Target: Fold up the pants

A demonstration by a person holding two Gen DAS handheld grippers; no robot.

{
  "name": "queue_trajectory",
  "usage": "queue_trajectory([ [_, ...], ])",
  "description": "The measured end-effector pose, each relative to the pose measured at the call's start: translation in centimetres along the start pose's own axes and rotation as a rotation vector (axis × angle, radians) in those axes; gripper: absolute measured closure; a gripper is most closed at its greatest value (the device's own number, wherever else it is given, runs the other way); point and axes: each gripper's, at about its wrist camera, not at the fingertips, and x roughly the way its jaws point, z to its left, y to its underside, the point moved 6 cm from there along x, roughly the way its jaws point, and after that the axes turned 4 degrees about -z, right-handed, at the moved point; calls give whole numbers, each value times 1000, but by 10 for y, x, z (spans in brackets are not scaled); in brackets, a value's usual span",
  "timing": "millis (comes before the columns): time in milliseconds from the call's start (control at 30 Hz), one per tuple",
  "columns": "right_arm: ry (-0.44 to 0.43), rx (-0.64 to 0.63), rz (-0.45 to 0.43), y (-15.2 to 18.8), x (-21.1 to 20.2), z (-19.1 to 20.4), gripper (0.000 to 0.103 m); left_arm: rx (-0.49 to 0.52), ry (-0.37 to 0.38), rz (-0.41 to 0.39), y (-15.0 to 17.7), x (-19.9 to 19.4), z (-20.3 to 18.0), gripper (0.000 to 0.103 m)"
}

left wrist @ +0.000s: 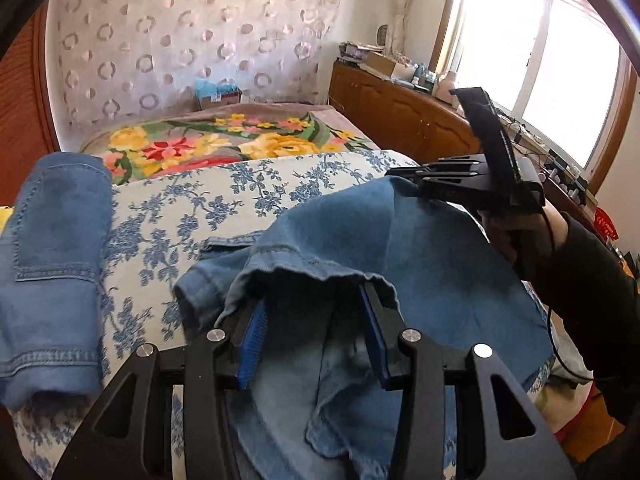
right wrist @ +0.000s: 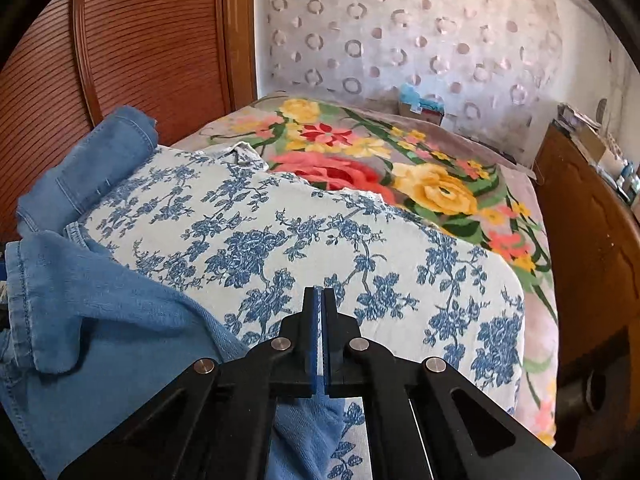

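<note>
I see the pants (left wrist: 420, 264) as soft matt denim, woven and faintly fuzzy, with stitched seams. My left gripper (left wrist: 316, 332) is matt black plastic with ribbed blue pads (left wrist: 252, 340) and shiny metal pins (the right gripper (right wrist: 320, 344) looks the same). The bed sheet (right wrist: 280, 240) is printed cotton-like cloth; the headboard (right wrist: 152, 40) is ribbed, semi-gloss wood.

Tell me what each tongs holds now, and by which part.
The right tongs are shut on a thin edge of the denim pants. The left tongs stand open with bunched denim between the fingers, not clamped.
</note>
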Motion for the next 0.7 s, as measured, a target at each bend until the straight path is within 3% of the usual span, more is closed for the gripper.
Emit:
queue_trajectory([
  [300, -4, 68, -93, 24, -61, -2, 98, 5, 53, -20, 13, -13, -16, 58],
  [367, 1, 75, -93, 35, -69, 1, 93, 26, 68, 1, 13, -5, -26, 58],
  [500, 7, 77, -89, 54, -85, 10, 71, 79, 32, 45, 11, 18, -39, 58],
  [567, 5, 81, -86, 66, -93, 15, 70, 117, 20, 58, 8, 27, -43, 78],
  [600, 5, 83, -82, 71, -98, 18, 70, 124, 15, 70, 8, 29, -42, 93],
  [700, 9, 88, -72, 84, -111, 23, 70, 146, -37, 20, -4, 16, -29, 97],
])
